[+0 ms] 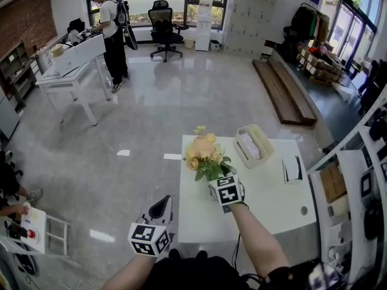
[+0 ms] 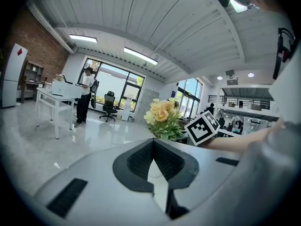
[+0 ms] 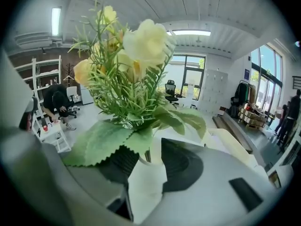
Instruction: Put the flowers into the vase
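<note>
Off the near-left corner of the white rectangular table [image 1: 272, 204], the left gripper [image 1: 161, 209] hovers over the glossy grey floor [image 1: 151, 113], jaws closed to a point and empty. The bouquet of pale yellow artificial flowers with green leaves [image 1: 204, 154] stands near the table's left edge. The right gripper [image 3: 146, 150] straddles its stem, jaws apart, pads not pressing. Only the right gripper view shows the white vase [image 3: 146, 185] holding that stem; in the head view the marker cube [image 1: 227, 191] hides it.

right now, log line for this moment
flowers upright on table | right gripper fingers open around stem | left gripper shut, empty, beside table
</note>
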Demonstrator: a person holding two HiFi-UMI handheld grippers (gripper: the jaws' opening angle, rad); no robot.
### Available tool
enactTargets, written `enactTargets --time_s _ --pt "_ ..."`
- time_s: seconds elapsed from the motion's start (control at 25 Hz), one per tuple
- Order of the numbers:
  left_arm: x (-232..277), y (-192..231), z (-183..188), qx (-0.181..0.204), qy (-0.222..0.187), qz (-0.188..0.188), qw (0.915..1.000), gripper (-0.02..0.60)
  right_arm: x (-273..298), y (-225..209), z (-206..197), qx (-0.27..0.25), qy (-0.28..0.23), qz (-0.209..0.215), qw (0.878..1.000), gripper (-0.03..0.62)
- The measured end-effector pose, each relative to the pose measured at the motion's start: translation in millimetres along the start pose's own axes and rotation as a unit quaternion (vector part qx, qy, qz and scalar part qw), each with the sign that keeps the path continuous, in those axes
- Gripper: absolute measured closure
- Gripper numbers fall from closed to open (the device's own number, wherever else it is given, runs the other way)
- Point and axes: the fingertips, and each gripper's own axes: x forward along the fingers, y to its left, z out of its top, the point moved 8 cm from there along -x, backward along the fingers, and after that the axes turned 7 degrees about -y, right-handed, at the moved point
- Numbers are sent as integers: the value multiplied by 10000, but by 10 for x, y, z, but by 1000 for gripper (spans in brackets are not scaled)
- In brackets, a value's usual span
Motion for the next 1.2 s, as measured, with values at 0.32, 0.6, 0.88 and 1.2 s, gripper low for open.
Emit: enactTargets --time_s 0.32,0.6,0.88,1.2 --pt "0 -21 19 7 -2 -17 10000 578 -21 -12 75 25 54 24 10000 422" --pt "14 -38 10 8 -11 -25 10000 577 -44 47 73 -221 74 61 9997 379" --pt "14 -47 6 3 7 -36 10000 577 -59 24 50 -51 34 43 10000 362" --pt "13 -30 -10 -35 44 -69 10000 578 -32 -65 -75 891 -33 -11 9960 325"
